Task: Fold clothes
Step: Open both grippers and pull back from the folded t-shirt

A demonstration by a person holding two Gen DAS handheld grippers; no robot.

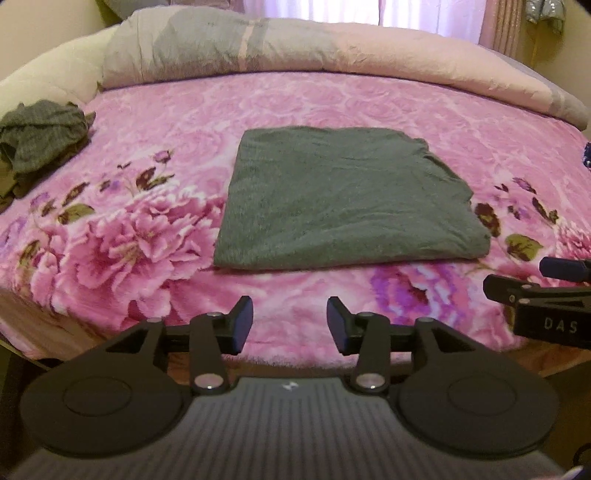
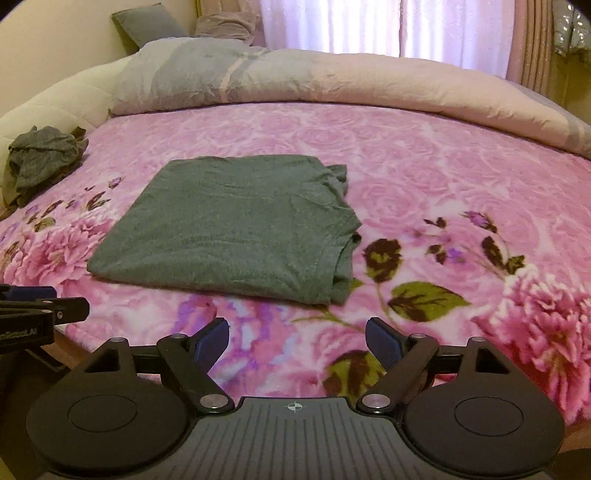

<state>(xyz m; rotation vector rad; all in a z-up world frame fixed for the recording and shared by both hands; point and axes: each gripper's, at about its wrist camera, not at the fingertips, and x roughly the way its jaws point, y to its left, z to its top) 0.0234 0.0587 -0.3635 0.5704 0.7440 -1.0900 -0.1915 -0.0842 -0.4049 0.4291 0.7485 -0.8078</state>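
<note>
A dark grey folded garment lies flat in a neat rectangle on the pink floral blanket. My left gripper hovers open over the blanket's near edge, just short of the garment, with nothing between its fingers. My right gripper also stands open and empty, in front of the garment's right corner. Each gripper shows at the edge of the other's view: the right gripper beside the left, the left gripper beside the right.
A crumpled pile of grey and olive clothes sits at the far left of the bed. A rolled duvet runs along the far side, with pillows and a curtained window behind.
</note>
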